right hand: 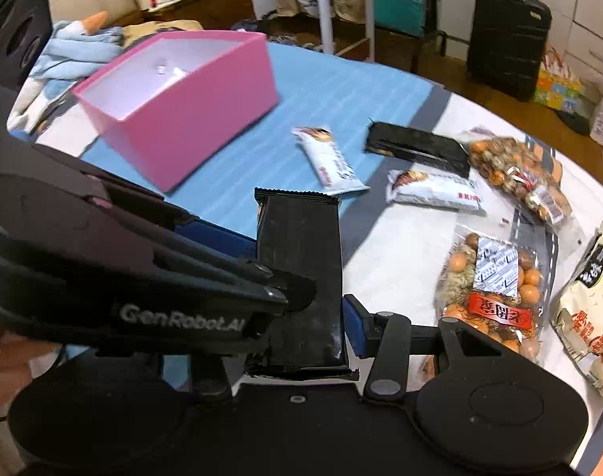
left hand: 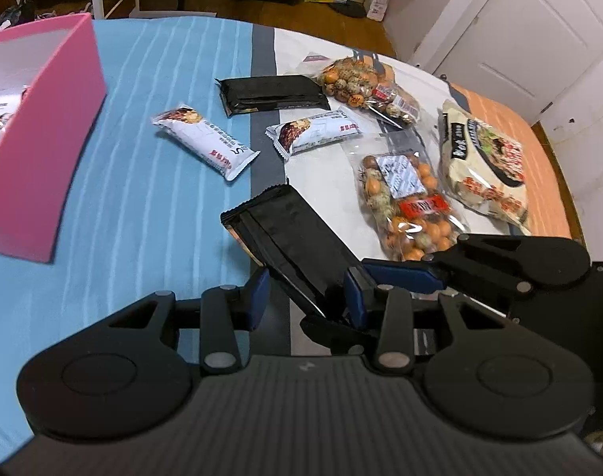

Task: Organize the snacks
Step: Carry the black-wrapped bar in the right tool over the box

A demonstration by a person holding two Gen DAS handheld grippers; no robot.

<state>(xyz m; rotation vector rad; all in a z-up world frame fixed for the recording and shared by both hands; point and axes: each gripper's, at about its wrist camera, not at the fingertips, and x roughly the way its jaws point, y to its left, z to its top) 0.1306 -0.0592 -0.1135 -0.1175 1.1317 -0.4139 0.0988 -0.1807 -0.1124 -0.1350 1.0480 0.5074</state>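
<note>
A black snack packet [left hand: 289, 234] is held above the bed between both grippers; it also shows in the right wrist view [right hand: 301, 273]. My left gripper [left hand: 307, 297] has its blue pads on either side of the packet's near end, with a gap on the left side. My right gripper [right hand: 301, 317] is shut on the packet; its finger [left hand: 404, 275] crosses in from the right in the left wrist view. A pink box [right hand: 182, 107] stands open at the left, also seen in the left wrist view [left hand: 43, 150].
On the bed lie two white snack bars [left hand: 206, 142] [left hand: 317, 131], another black packet [left hand: 271, 93], two clear bags of orange nuts [left hand: 408, 206] [left hand: 365, 83] and a cream bag [left hand: 484, 166]. A black suitcase [right hand: 507, 31] stands on the floor beyond.
</note>
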